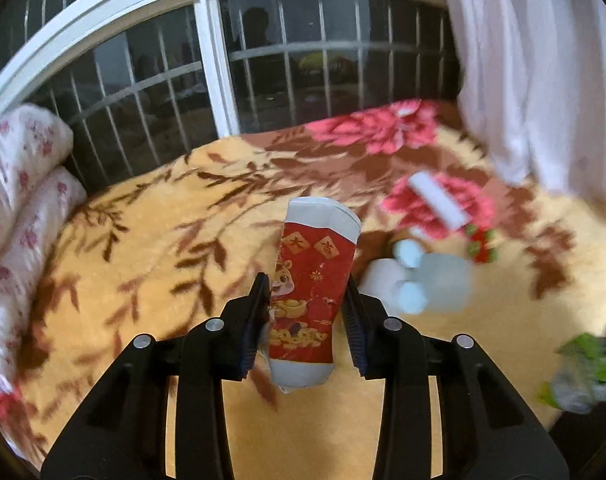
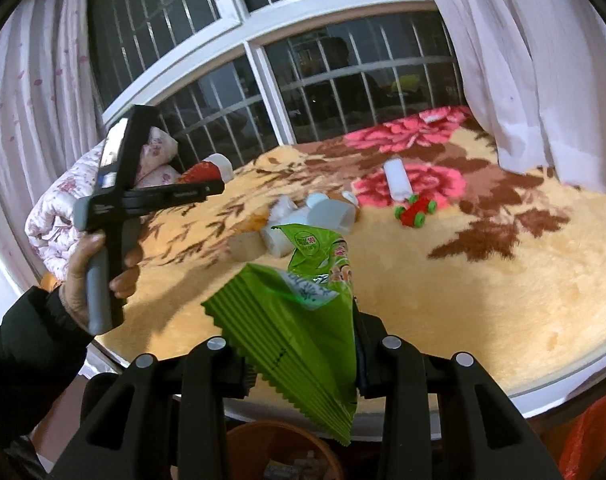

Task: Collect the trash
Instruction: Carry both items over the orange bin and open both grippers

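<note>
Pickup step's done: a red paper cup (image 1: 313, 292) is gripped in the left claw (image 1: 308, 312), a green snack wrapper (image 2: 303, 320) in the right claw (image 2: 303, 364). Next, both get dropped into the brown bin (image 2: 279, 452) below the wrapper.

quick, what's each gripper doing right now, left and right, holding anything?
Left gripper: closed on the red paper cup, lifted off the blanket.
Right gripper: closed on the green snack wrapper.

Home bedroom: floral blanket (image 2: 483, 280), folded quilt (image 1: 19, 184), curtains (image 2: 523, 60), barred window (image 1: 303, 60).
</note>
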`<state>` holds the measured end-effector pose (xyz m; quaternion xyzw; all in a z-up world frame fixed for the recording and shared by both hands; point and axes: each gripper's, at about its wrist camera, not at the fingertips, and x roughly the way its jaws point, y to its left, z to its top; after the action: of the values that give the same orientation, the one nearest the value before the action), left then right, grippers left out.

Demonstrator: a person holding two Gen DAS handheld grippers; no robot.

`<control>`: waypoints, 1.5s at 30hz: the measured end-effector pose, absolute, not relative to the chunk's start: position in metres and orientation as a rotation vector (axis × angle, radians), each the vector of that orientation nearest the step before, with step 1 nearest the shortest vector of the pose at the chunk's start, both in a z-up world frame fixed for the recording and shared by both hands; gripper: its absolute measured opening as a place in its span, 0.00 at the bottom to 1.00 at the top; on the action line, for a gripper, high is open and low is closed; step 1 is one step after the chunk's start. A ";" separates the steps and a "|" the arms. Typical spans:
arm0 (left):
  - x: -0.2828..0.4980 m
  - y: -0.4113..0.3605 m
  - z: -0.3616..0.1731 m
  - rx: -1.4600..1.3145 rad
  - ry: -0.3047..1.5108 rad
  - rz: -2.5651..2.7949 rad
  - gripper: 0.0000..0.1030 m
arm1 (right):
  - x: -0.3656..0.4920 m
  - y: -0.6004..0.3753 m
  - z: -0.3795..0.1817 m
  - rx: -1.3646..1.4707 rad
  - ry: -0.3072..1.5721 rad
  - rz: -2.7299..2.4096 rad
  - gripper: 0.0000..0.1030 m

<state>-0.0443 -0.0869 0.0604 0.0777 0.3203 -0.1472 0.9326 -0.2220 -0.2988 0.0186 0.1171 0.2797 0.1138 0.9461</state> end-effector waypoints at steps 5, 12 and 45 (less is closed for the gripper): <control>-0.099 -0.064 0.084 0.071 0.620 -0.379 0.34 | -0.243 -0.286 0.036 0.203 0.535 0.253 0.34; -0.178 -0.044 0.086 0.090 0.592 -0.381 0.35 | -0.275 -0.264 0.055 0.151 0.493 0.293 0.34; -0.235 -0.046 -0.176 0.098 1.369 -0.349 0.35 | -0.273 -0.207 -0.123 0.088 1.098 0.403 0.35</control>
<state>-0.2346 -0.0455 -0.1764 0.0449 0.6288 -0.1602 0.7596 -0.2733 -0.2072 -0.1232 0.0413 0.5179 0.1902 0.8330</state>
